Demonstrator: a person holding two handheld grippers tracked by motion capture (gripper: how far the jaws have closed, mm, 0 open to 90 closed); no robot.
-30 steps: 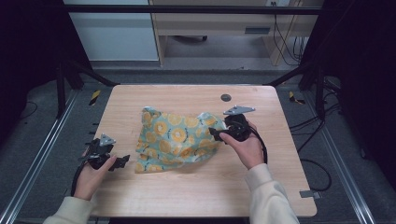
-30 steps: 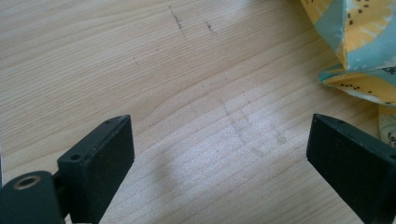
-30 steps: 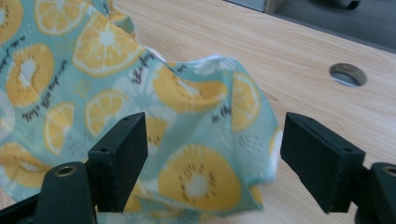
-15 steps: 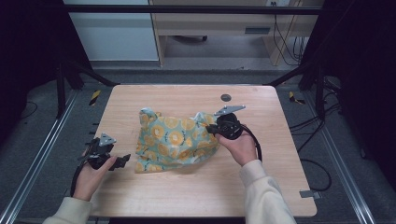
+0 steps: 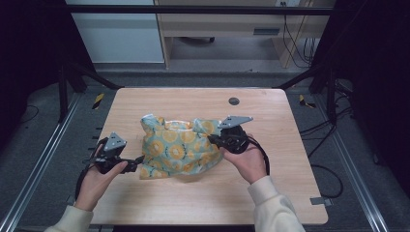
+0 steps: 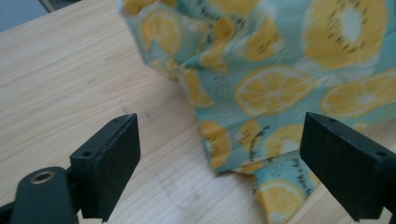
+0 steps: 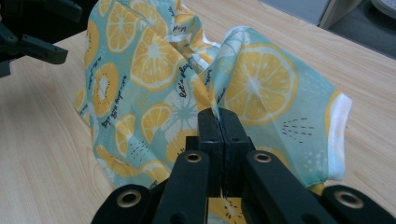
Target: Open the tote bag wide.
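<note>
At mid-table (image 5: 203, 203), the right claw (image 5: 214, 139) has just clamped its jaws on a fold of the lemon-print cloth (image 5: 179, 147), bunching it upward. Just beside the cloth's near-left corner, the left claw (image 5: 138, 160) gapes wide, gripping nothing.
</note>
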